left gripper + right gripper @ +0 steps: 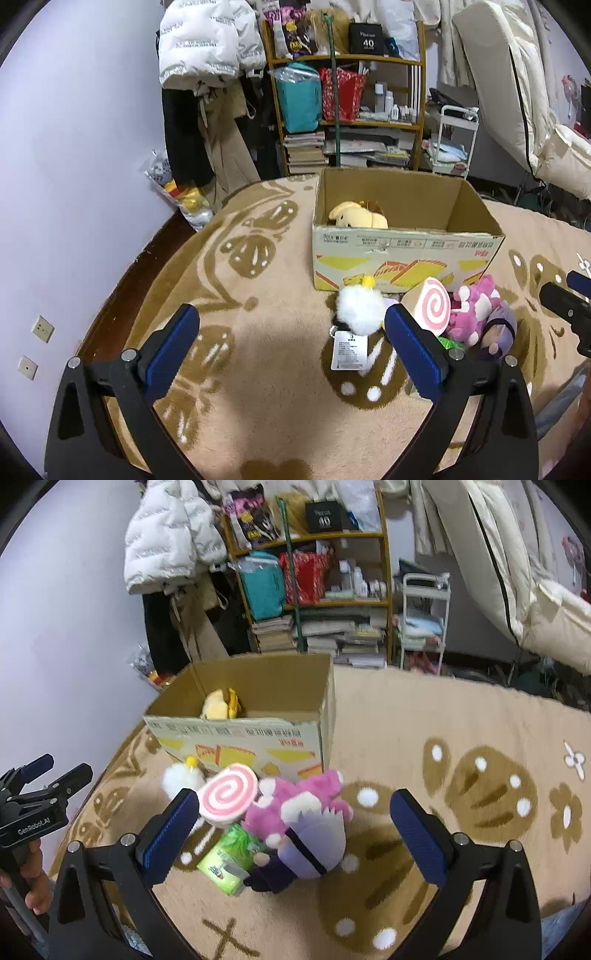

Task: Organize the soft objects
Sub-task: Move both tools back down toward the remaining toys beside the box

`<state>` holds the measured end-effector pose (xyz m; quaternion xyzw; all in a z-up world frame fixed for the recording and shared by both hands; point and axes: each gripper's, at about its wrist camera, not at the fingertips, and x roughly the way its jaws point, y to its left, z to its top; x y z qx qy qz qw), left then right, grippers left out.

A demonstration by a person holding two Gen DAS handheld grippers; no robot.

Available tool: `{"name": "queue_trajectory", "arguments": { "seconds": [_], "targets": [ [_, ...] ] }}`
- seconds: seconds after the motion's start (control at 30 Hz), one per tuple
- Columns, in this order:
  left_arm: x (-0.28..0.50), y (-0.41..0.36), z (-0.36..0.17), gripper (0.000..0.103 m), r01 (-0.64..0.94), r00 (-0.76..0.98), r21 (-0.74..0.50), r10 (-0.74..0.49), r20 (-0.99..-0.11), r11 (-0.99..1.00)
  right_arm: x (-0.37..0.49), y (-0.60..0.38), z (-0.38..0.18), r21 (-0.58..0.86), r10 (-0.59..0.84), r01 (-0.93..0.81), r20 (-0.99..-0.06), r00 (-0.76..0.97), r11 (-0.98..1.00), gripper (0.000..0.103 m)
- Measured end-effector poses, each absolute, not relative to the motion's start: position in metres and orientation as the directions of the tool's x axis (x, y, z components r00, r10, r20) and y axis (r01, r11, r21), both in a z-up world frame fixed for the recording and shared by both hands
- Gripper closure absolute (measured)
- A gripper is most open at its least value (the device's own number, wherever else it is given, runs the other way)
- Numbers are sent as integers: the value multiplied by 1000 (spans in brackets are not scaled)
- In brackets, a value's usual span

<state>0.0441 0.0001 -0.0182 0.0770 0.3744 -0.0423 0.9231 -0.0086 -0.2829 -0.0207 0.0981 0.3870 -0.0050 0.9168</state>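
- Well apart stand the blue pads of my left gripper [291,345], holding nothing, low in the left wrist view above the beige carpet with brown flower shapes [258,325].
- At centre frame sits the open brown cardboard box with yellow print [406,254]; a pale yellow plush toy [356,216] lies inside against its left wall.
- Just below the box, a fluffy white pom-pom toy with a paper tag [360,310] rests beside my right-hand pad.
- Right of it lie a pink-and-white spiral swirl cushion [434,308], a pink plush animal [472,310] and a purple-haired doll [498,330], touching one another.
- In the right wrist view my right gripper [295,834] is spread wide and empty, the doll and a green packet [231,860] between its pads.
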Motion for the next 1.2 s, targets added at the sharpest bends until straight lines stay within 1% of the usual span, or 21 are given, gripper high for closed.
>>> {"name": "queue_trajectory", "arguments": {
  "seconds": [0.2,0.33,0.43,0.73,0.8,0.83,0.87,1.0,1.07,1.2],
  "targets": [
    [54,-5,-33,3,155,676,109,-25,-736,982,3,-285,-39,183,79,101,-769,634,978,0],
    [57,-13,-42,3,192,644,89,-57,-763,977,11,-290,-52,203,96,117,-803,588,972,0],
    [57,-23,-49,3,226,621,79,-81,-780,971,16,-293,-61,216,110,128,-823,557,968,2],
    [56,-61,-74,3,327,573,117,-98,-813,938,23,-296,-75,235,140,132,-853,503,963,3],
    [56,-69,-80,3,346,565,131,-95,-820,929,25,-296,-78,237,144,134,-862,486,962,5],
    [56,-73,-83,3,358,560,135,-97,-822,924,27,-297,-81,241,151,136,-868,474,961,8],
    [56,-74,-84,3,365,558,136,-99,-824,921,28,-297,-84,243,155,137,-872,465,960,9],
    [54,-86,-93,3,399,529,126,-115,-841,908,31,-299,-95,256,176,141,-889,423,956,11],
    [54,-89,-96,3,408,521,126,-117,-845,904,33,-300,-100,269,192,143,-894,404,952,18],
    [56,-97,-105,3,440,481,106,-134,-866,892,36,-303,-111,287,214,155,-904,371,945,20]
  ]
}}
